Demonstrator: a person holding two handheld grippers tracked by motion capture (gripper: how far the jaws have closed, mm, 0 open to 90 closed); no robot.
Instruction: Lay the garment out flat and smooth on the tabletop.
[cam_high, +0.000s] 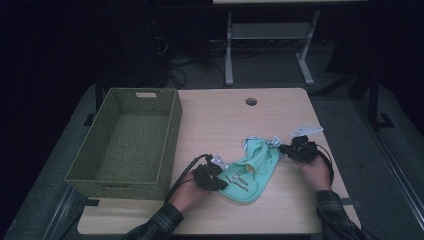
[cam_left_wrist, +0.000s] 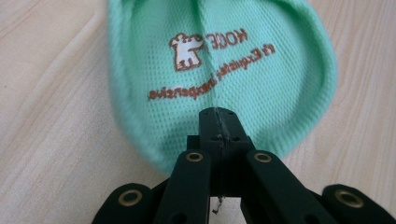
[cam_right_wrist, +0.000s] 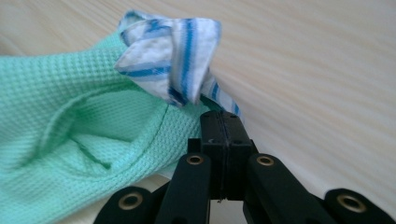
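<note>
Now we keep both claws, left (cam_high: 220, 176) and right (cam_high: 286, 148), clenched on the green shirt (cam_high: 250, 172), lifting evenly toward the left basket (cam_high: 172, 137).

A small mint-green shirt (cam_high: 251, 169) lies flat on the table, just to the right of the green woven basket (cam_high: 131, 141). It has a blue-and-white striped collar (cam_right_wrist: 180, 56) at the end far from the basket, and brown letters with a little dog picture (cam_left_wrist: 187, 49) on the round end.
</note>
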